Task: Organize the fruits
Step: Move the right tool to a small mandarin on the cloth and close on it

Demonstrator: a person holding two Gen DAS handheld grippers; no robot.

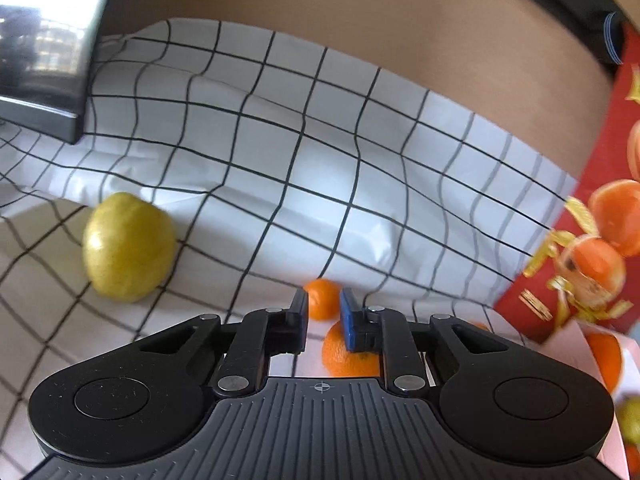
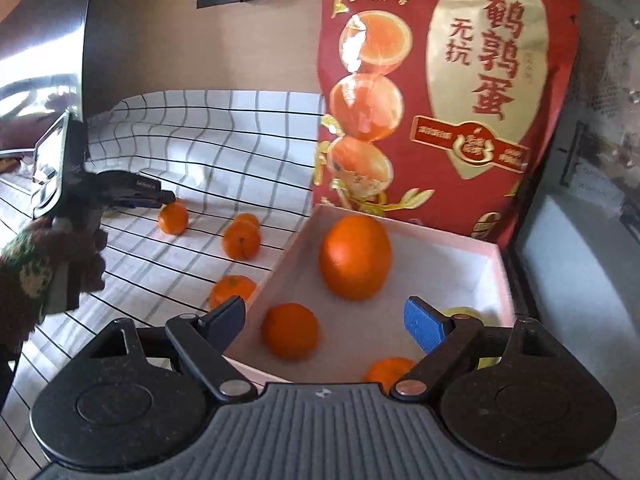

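Observation:
My left gripper (image 1: pixel 323 300) hangs low over the checked cloth (image 1: pixel 280 140) with its jaws nearly together and nothing pinched. A tangerine (image 1: pixel 322 304) shows just past the tips and another (image 1: pixel 348 356) lies under them. In the right wrist view the left gripper (image 2: pixel 166 198) points at a tangerine (image 2: pixel 173 218). My right gripper (image 2: pixel 326 312) is open over the pink box (image 2: pixel 440 236). The box holds a large blurred orange (image 2: pixel 354 262), a smaller orange (image 2: pixel 290 330), a tangerine (image 2: pixel 388 372) and a yellow fruit (image 2: pixel 460 314) half hidden behind a finger.
A yellow-green fruit (image 1: pixel 128 246) lies on the cloth at left. Two more tangerines (image 2: pixel 241 240) (image 2: pixel 232 290) lie beside the box. A red printed bag (image 2: pixel 440 100) stands behind the box. A shiny metal appliance (image 1: pixel 40 60) is at far left. A fuzzy sleeve (image 2: pixel 32 272) holds the left gripper.

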